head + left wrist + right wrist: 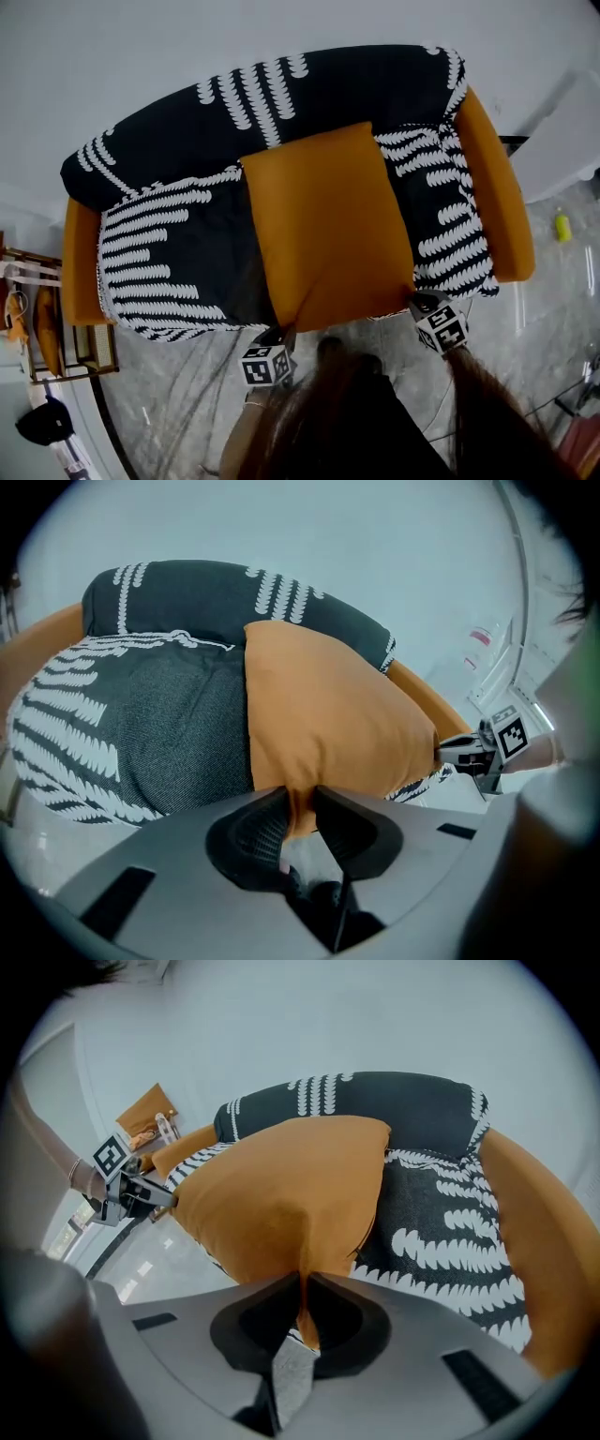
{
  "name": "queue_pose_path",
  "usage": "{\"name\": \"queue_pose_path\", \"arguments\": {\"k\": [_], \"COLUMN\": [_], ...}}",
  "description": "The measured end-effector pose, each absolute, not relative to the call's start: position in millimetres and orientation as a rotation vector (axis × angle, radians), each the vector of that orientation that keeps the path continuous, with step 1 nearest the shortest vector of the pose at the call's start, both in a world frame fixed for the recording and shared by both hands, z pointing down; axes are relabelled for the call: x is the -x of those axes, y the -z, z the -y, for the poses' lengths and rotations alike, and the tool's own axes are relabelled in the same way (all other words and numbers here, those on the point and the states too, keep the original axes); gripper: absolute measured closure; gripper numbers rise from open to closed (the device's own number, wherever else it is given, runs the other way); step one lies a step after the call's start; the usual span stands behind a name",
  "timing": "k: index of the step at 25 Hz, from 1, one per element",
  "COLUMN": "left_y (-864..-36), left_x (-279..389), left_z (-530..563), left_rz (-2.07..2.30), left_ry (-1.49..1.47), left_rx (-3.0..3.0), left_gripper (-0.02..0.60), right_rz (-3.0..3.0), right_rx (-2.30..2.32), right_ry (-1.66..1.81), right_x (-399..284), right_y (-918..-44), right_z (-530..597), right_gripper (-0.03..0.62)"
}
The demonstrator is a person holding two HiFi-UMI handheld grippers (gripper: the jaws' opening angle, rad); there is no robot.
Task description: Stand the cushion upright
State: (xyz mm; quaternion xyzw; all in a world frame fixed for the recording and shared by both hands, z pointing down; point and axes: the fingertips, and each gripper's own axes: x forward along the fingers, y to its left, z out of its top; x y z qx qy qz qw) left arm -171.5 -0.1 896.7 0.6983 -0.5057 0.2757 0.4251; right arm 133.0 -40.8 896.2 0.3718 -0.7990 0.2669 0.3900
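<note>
An orange cushion (328, 225) lies flat on the seat of a sofa (497, 206) draped in a black throw with white patterns (178, 248). My left gripper (281, 333) pinches the cushion's near left corner (298, 803); its jaws press the orange fabric between them. At the near right corner (302, 1290) my right gripper (417, 302) is shut on the cushion in the same way. Each gripper shows in the other's view, the right gripper (473, 752) and the left gripper (141, 1194), at opposite corners of the cushion's front edge.
The sofa's orange arms (80, 262) flank the seat, and its black-draped backrest (281, 103) rises behind the cushion. A wooden rack with orange items (37, 319) stands to the left. Grey marble floor (525, 319) lies in front; a small yellow object (562, 226) sits on it at right.
</note>
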Motion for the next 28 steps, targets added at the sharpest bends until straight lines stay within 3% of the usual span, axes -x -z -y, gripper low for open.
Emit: {"name": "queue_pose_path", "arguments": {"k": [11,28], "left_y": [-860,-772], "left_x": [175,188], "left_z": [8,5], "left_rz": [1.33,1.389], "left_ry": [-0.663,-0.601], "left_rx": [-1.746,-1.789], "left_gripper": [0.532,0.549], "right_rz": [2.044,2.068], "right_rx": [-0.977,-1.103], "right_ry": [-0.668,-0.689], "right_x": [-131,-122], "right_y": [-861,-780], "right_z": [45,29], "right_gripper": [0.577,0.582]}}
